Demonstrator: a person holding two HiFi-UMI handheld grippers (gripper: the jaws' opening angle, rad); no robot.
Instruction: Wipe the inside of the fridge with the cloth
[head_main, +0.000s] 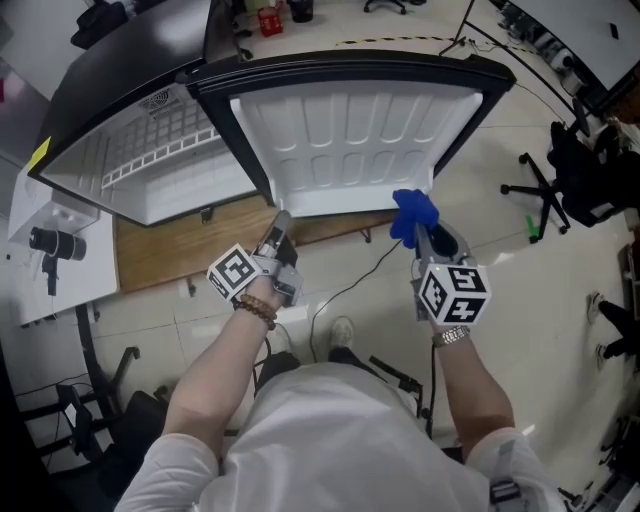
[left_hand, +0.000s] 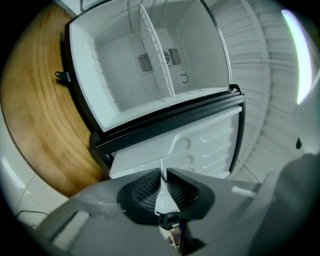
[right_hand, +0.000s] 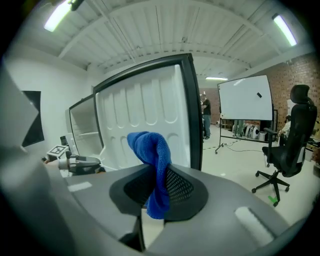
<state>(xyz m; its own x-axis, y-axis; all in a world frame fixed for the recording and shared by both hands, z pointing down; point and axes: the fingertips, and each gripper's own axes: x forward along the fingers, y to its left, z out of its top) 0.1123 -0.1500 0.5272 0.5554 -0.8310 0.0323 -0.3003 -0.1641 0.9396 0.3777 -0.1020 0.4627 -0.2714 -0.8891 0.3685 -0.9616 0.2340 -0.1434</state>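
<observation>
Door wide open, cloth up at its corner

Starting left of the fridge door (head_main: 350, 140), the white fridge compartment (head_main: 130, 170) stands open on a wooden board (head_main: 170, 245). At the door's lower left corner in the head view, the left gripper (head_main: 279, 222) has its jaws pinched almost together on the door's thin white edge, which the left gripper view shows as a sliver caught between the pads. Over at the door's lower right corner, the right gripper (head_main: 425, 235) is clamped on the blue cloth (head_main: 413, 212). The cloth bunches up above the jaws, just in front of the door's moulded inner panel, and it is not in the compartment. Well to the right of the door, a black office chair (head_main: 570, 170) stands on the floor.
</observation>
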